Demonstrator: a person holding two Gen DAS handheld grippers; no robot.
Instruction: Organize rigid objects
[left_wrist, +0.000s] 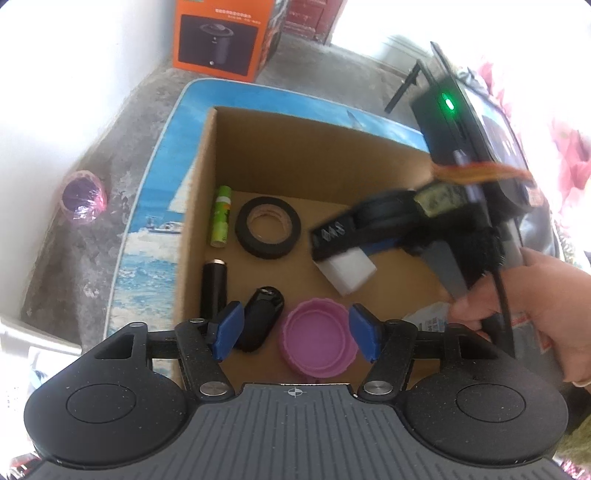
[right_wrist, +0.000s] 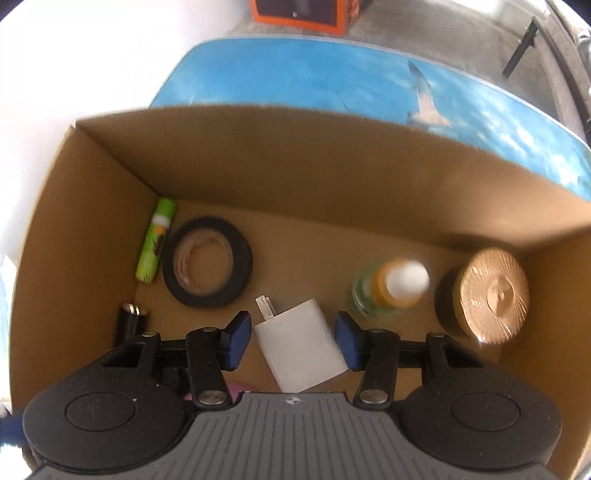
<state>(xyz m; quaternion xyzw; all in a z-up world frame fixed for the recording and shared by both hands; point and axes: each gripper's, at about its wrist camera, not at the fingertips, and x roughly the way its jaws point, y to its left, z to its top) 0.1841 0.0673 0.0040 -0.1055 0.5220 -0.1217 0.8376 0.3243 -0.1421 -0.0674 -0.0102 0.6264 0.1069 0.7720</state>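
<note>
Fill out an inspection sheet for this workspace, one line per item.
Surface: table with a blue sea and sky print; an open cardboard box stands on it.
Job's things: in the box lie a green tube, black tape roll, black cylinder, black fob, pink lid, bottle and a copper-lidded jar.
Clutter: printed packet in the box corner.
Grippers: left tool open above the pink lid; right tool open around a white charger, pads apart from it.
Cables: nothing seen.
Surroundings: concrete floor, orange carton, purple-pink ball.
</note>
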